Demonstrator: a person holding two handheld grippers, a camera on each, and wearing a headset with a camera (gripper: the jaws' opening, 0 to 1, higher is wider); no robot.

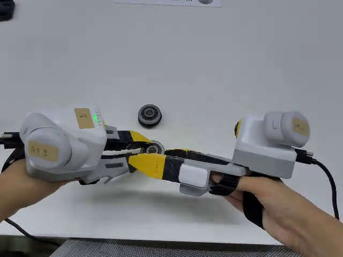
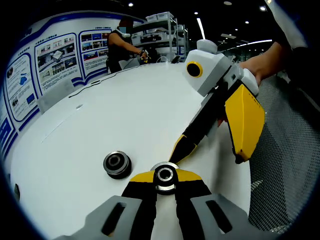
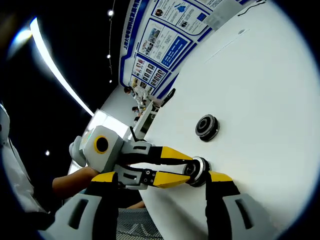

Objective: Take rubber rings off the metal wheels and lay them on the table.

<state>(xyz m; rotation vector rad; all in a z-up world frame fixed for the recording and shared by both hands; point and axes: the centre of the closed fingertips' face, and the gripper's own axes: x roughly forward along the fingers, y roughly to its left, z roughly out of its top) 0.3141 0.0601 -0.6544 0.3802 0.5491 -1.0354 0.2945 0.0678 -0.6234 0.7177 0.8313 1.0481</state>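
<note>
Left gripper (image 1: 149,146) pinches a wheel (image 2: 165,176), bore facing up. Right gripper (image 3: 162,177) jaws are spread around it. Farther off, second wheel (image 1: 149,115) lies flat on table (image 1: 225,64).

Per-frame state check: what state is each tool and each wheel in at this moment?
left tool: shut on the held wheel.
right tool: open, one jaw tip close beside the held wheel.
held wheel: clamped between the left tool's jaws; silvery rim shows, ring on or off cannot be told.
table wheel: lying flat on the table, apart from both tools, dark outer ring apparently on.
</note>
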